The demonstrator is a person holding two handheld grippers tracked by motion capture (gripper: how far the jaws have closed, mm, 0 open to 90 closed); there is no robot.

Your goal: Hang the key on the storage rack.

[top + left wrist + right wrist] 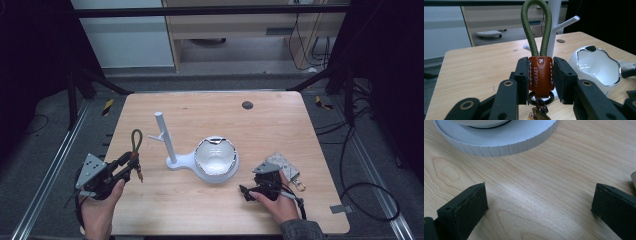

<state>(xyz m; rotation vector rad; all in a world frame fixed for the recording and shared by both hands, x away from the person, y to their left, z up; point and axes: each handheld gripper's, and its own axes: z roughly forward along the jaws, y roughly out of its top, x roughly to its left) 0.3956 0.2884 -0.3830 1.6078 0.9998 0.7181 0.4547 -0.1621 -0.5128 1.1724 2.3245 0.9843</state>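
My left gripper (131, 161) (540, 77) is shut on a keychain: its jaws clamp the brown leather tab (540, 76), and the green rope loop (536, 27) (136, 139) sticks up beyond them, with metal keys hanging below. A white stand (166, 140) with an upright post and a side peg rises from a round base holding a white bowl (215, 156) (597, 67) at the table's middle. My right gripper (246, 190) (539, 212) rests low on the wood near the ribbed white base (499, 142), open, nothing between its jaws.
A grey patterned pouch (284, 166) with a metal clasp lies by the right hand. A small dark disc (247, 105) sits at the far side of the wooden table (280, 125). Black frame bars and cables surround the table.
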